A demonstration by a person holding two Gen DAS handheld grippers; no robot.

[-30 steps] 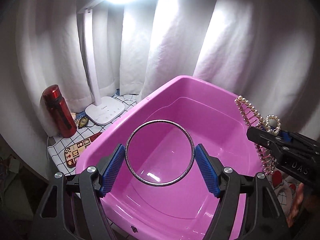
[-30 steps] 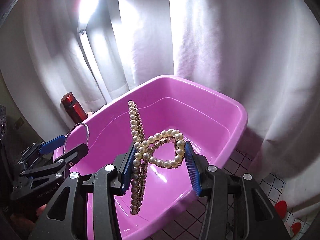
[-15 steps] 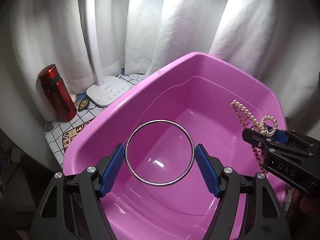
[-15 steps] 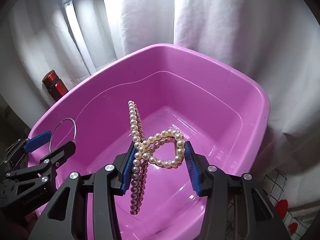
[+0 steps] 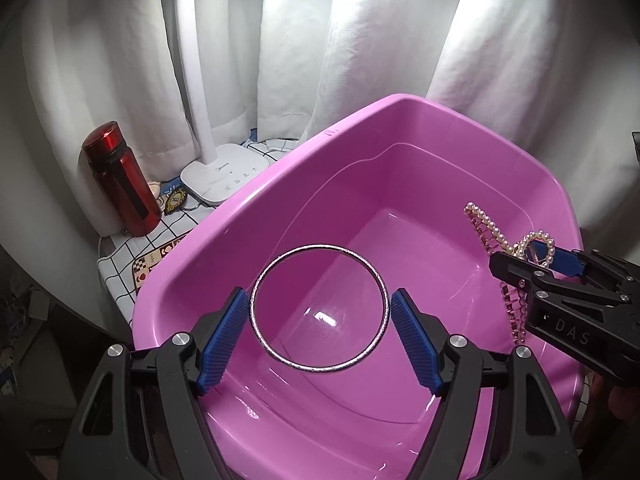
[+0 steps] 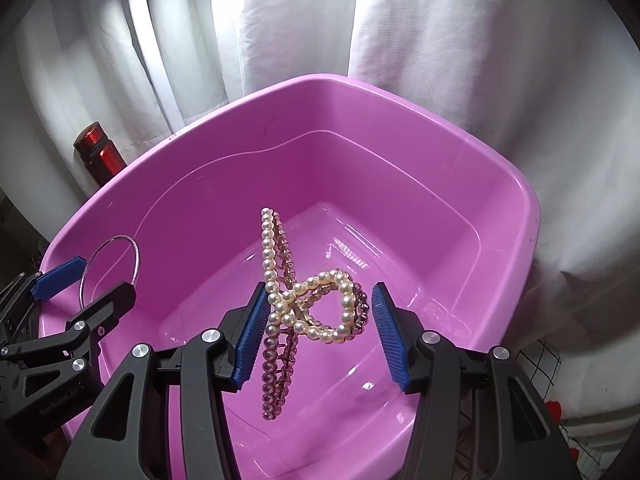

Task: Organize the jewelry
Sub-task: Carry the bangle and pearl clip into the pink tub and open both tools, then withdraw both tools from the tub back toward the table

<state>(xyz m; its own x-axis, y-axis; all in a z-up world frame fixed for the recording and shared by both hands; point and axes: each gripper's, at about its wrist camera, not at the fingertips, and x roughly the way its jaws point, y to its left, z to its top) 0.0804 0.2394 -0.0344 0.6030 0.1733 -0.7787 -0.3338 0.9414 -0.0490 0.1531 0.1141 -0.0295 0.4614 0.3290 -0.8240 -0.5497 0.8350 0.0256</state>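
My left gripper [image 5: 319, 328] is shut on a thin silver bangle [image 5: 320, 250], holding it over the pink plastic tub [image 5: 248, 216]. My right gripper [image 6: 318, 322] is shut on a pearl hair claw clip [image 6: 304, 304], also held above the tub's inside. The right gripper and clip [image 5: 508, 240] show at the right in the left wrist view. The left gripper and bangle [image 6: 108, 264] show at the left in the right wrist view. The tub [image 6: 500, 184] holds nothing else that I can see.
A red bottle [image 5: 120, 184] and a white lamp base [image 5: 224, 176] stand on a checked cloth [image 5: 132, 256] left of the tub. White curtains [image 5: 360, 40] hang close behind it. The bottle [image 6: 96, 152] also shows in the right wrist view.
Both grippers have moved forward and tilted down over the tub, so more of its inside shows. Each still holds its item the same way.
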